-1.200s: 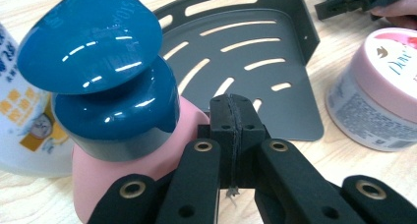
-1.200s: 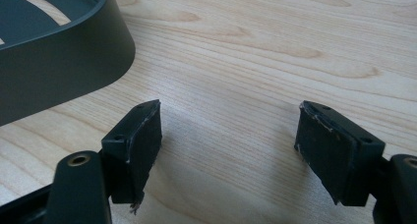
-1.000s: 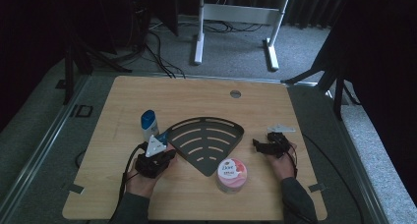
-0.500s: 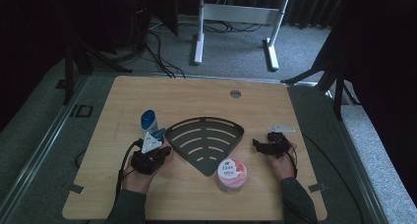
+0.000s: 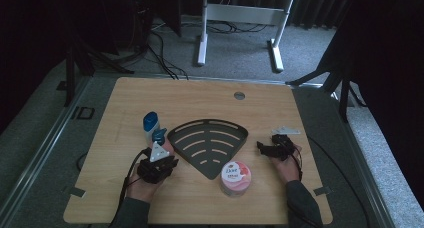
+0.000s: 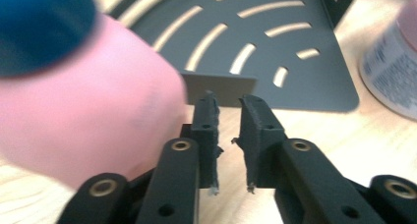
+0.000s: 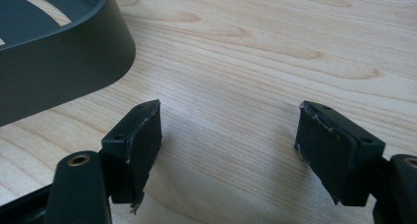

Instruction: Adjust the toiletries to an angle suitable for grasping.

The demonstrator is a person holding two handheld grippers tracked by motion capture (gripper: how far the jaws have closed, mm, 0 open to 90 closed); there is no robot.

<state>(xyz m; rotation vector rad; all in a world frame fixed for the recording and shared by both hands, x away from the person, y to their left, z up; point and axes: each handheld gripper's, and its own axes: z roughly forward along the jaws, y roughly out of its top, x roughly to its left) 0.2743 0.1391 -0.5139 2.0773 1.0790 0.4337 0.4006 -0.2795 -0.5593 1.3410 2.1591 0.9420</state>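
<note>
The left tongs (image 6: 228, 108) sit low over the wooden counter (image 5: 200, 95), their jaws a narrow gap apart after just opening, with nothing between the pads. In the left gripper view the tips point at the near wall of a dark fan-shaped slotted tray (image 6: 255, 52), close to it, though whether they touch it cannot be told. A pink bottle with a blue cap (image 6: 83, 106) lies just beside the left jaw in that view; it is badly blurred and cut off by the frame's edge, so its shape and any label are unreadable. A pink jar (image 6: 393, 71) is also blurred and half cropped at the right edge of that view.

From above, the left tongs (image 5: 159, 155) are at the tray's (image 5: 207, 145) left side. The bottle is partly hidden behind the grey plate on the gripper, so only its blue cap (image 5: 159, 135) can be made out. A second blue-capped bottle (image 5: 150, 124) stands just beyond it. The jar (image 5: 235, 178), labelled Dove, stands at the tray's near tip.

The right tongs (image 7: 228, 145) are wide open and empty, hovering over bare wood, with the tray's curved wall (image 7: 64, 71) off to one side and cut off by the frame. From above, the right tongs (image 5: 264, 147) lie to the tray's right, apart from it; the dim light makes their jaws hard to separate there. The person's sleeves are cropped at the bottom edge.
</note>
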